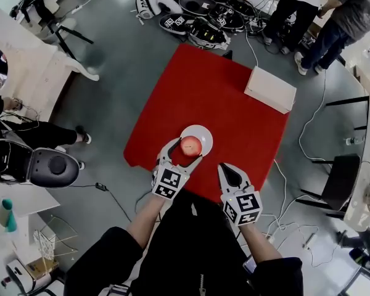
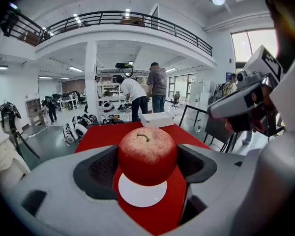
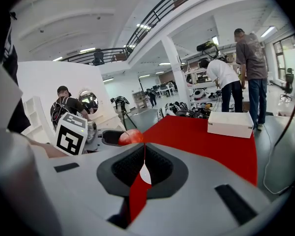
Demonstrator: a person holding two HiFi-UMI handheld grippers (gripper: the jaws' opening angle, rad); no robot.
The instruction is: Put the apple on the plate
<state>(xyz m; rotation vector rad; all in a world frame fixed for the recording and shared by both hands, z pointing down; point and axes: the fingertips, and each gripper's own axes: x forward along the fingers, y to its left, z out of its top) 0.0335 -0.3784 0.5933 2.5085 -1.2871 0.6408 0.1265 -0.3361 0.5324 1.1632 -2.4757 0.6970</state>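
Note:
A red apple (image 1: pixel 191 145) is held between the jaws of my left gripper (image 1: pixel 185 150), just above the near part of a white plate (image 1: pixel 201 132) on the red table (image 1: pixel 222 97). In the left gripper view the apple (image 2: pixel 147 154) fills the gap between the pads, stem up, with the plate (image 2: pixel 142 191) showing right below it. My right gripper (image 1: pixel 225 166) hovers to the right of the plate near the table's front edge, shut with nothing in it. From the right gripper view the apple (image 3: pixel 130 137) shows at the left beyond the closed jaws.
A white box (image 1: pixel 270 89) lies at the table's far right edge. Helmets and gear (image 1: pixel 200 17) are piled on the floor beyond the table, where two people (image 1: pixel 320 17) stand. A black chair (image 1: pixel 342 177) stands at the right, and cables trail on the floor.

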